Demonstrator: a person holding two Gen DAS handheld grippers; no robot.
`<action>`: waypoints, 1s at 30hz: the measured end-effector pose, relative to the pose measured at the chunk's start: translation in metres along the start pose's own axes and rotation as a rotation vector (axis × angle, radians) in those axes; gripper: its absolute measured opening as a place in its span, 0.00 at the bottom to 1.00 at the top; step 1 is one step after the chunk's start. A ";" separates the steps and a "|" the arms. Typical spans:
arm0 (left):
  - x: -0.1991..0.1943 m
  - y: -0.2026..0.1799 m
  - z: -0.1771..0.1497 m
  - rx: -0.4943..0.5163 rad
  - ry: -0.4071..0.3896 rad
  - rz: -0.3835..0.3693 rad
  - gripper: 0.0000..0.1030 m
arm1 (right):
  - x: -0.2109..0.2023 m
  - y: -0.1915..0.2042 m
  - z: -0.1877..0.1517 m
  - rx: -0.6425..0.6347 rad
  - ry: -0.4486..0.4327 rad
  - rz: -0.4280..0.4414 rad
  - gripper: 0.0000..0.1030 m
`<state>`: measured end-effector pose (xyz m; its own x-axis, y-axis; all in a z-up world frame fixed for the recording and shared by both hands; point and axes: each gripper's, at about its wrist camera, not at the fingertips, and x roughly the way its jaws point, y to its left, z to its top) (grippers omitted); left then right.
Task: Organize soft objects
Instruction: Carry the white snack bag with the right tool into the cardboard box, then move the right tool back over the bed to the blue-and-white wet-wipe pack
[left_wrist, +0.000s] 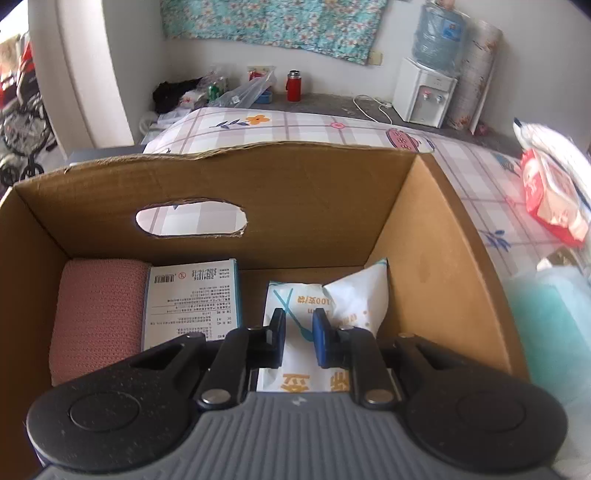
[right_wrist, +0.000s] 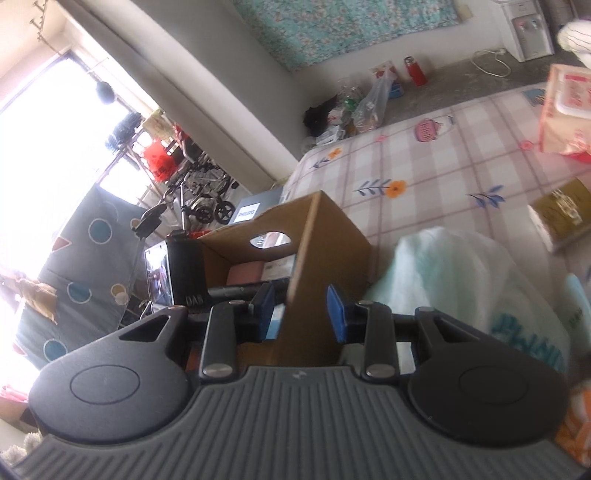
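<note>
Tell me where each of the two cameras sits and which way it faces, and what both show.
Left wrist: on the left gripper, angled down into the cardboard box at a pink cloth roll, a printed carton and white packets; its own fingers show, slightly apart and empty.
Right wrist: on the right gripper, beside the box, facing its side wall and the checked bedsheet; its fingers stand apart.
Shared: the box, bedsheet, red flask, water dispenser.

Brown cardboard box (left_wrist: 303, 177), pink knitted cloth (left_wrist: 96, 317)
</note>
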<state>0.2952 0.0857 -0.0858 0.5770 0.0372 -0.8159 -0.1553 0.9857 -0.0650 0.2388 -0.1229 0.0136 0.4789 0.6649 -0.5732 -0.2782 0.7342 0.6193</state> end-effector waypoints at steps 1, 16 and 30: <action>-0.002 0.002 0.001 -0.015 0.007 -0.005 0.21 | -0.003 -0.003 -0.003 0.006 -0.003 0.000 0.30; -0.142 -0.013 -0.012 -0.016 -0.186 -0.031 0.80 | -0.053 -0.037 -0.045 0.061 -0.084 -0.060 0.45; -0.176 -0.176 -0.059 0.201 -0.233 -0.339 0.79 | -0.173 -0.103 -0.055 0.100 -0.273 -0.220 0.50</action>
<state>0.1735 -0.1044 0.0357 0.7371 -0.2796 -0.6152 0.2184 0.9601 -0.1747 0.1393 -0.3060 0.0194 0.7267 0.4215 -0.5425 -0.0672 0.8294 0.5545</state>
